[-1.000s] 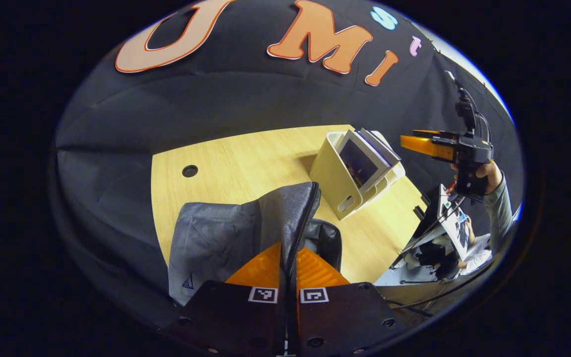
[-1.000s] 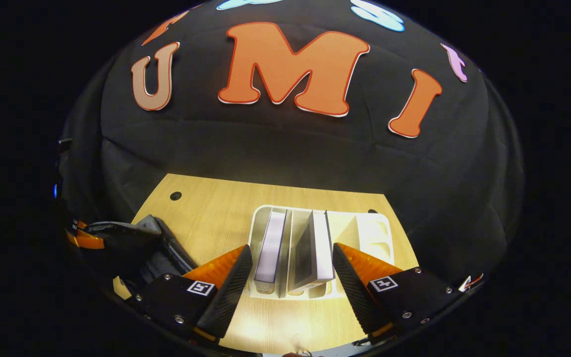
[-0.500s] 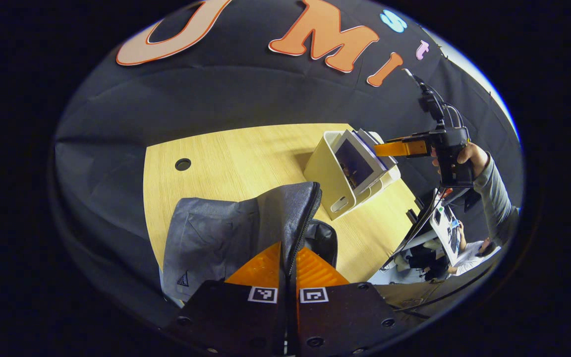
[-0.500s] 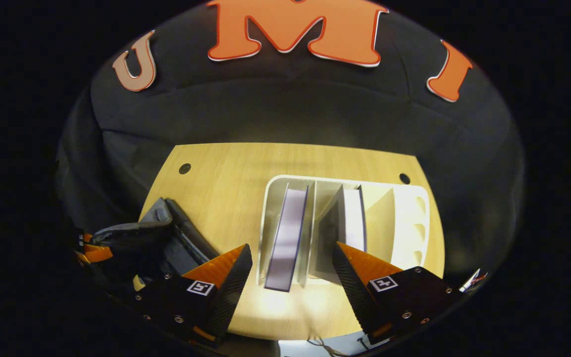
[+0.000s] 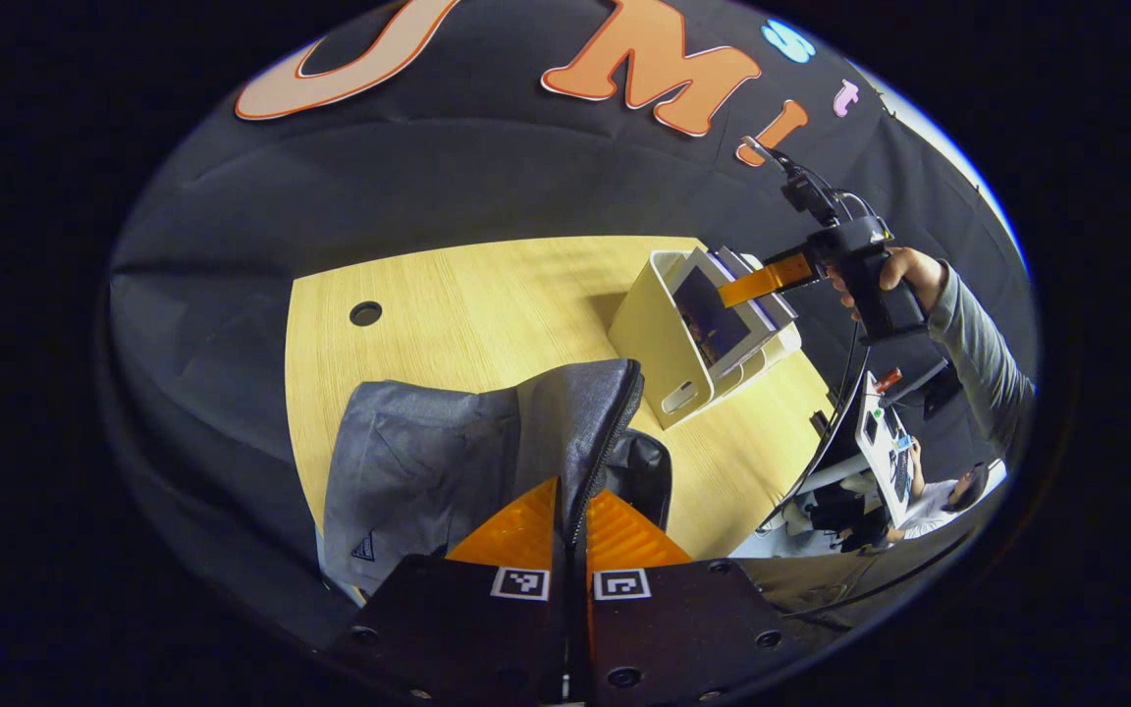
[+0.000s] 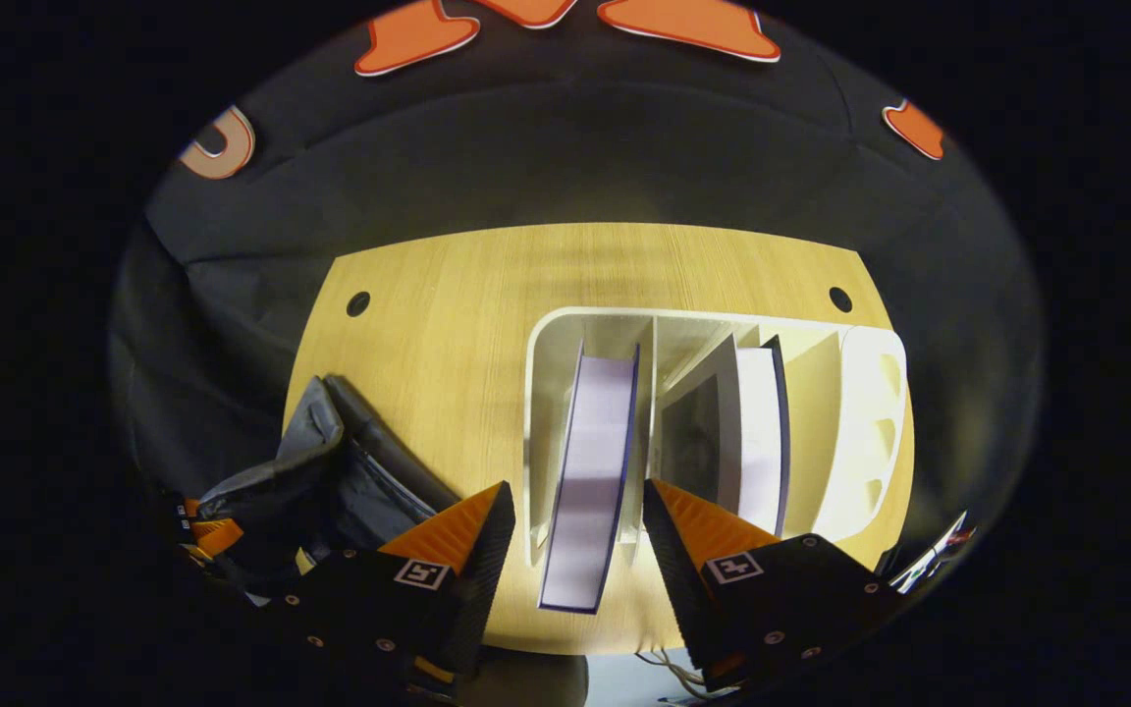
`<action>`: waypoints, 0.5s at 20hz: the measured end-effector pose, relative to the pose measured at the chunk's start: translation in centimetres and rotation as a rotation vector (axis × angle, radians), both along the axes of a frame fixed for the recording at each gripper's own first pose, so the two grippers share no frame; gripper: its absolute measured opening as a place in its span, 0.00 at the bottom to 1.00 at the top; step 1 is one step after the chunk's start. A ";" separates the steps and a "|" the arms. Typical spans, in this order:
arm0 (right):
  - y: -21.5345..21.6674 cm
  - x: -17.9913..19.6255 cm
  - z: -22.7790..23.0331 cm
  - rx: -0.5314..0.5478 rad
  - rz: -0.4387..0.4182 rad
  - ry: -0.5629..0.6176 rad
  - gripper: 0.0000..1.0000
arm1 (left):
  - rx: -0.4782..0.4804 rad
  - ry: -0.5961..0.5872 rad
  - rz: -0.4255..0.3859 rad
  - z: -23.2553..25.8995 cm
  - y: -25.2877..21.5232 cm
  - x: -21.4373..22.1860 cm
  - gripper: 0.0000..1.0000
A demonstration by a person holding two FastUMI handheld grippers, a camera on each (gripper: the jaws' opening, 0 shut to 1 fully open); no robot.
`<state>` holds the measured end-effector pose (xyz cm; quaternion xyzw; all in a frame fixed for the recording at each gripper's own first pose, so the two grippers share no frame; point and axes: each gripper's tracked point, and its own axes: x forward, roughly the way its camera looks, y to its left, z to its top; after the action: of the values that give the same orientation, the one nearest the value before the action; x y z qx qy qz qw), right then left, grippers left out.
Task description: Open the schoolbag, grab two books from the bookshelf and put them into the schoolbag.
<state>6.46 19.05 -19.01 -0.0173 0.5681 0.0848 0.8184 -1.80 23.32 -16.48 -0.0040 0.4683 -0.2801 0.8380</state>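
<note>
The grey schoolbag [image 5: 448, 462] stands on the wooden table, and my left gripper [image 5: 573, 516] is shut on its zipped opening edge, holding it up. The cream bookshelf [image 5: 659, 344] stands beyond it with books leaning inside. In the right gripper view, a book [image 6: 590, 462] with pale page edges stands in the left slot of the bookshelf [image 6: 870, 393]. My right gripper [image 6: 577, 491] is open, one finger on each side of that book, not pressing it. A second book [image 6: 757, 432] leans in the middle slot. The schoolbag [image 6: 330, 471] lies to the left.
A person's hand and grey sleeve [image 5: 968, 334] hold the right gripper [image 5: 762, 280] above the shelf. The table [image 5: 487, 295] has a cable hole [image 5: 365, 313] at the back left. A desk with a laptop [image 5: 880, 442] lies beyond the table's right edge.
My right gripper has come down over the shelf and tilted downward, and its fingers now straddle the left book. The left gripper has kept its hold on the bag's edge.
</note>
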 end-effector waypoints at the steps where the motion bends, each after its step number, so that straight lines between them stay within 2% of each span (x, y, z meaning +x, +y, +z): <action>1: 0.0 0.2 -0.6 -0.012 -0.008 0.012 0.79 | -0.002 0.005 0.001 -0.1 -0.1 0.0 0.02; 3: -0.1 0.5 -1.4 -0.029 -0.036 0.038 0.72 | 0.000 0.007 0.003 -0.3 -0.2 0.1 0.02; 5: 0.1 0.7 -2.2 -0.019 -0.058 0.066 0.55 | 0.006 0.006 0.003 -0.3 -0.2 0.1 0.02; 6: 0.0 0.7 -2.2 -0.023 -0.071 0.073 0.53 | 0.009 0.006 0.001 -0.3 -0.2 0.1 0.02; 7: -0.1 0.8 -2.2 -0.023 -0.084 0.072 0.42 | 0.010 0.007 0.002 -0.3 -0.3 0.1 0.02; 8: -0.2 0.5 -2.2 -0.022 -0.093 0.079 0.37 | 0.008 0.010 0.001 -0.3 -0.3 0.0 0.02; 9: -0.3 0.3 -1.9 -0.018 -0.101 0.082 0.36 | 0.006 0.010 0.000 -0.5 -0.3 -0.1 0.02; 10: -0.4 0.1 -1.6 -0.012 -0.101 0.080 0.42 | 0.005 0.015 0.000 -0.6 -0.3 0.0 0.02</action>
<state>6.54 18.68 -20.63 0.0102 0.6011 0.0405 0.7981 -1.80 22.99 -17.11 -0.0038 0.4751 -0.2789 0.8346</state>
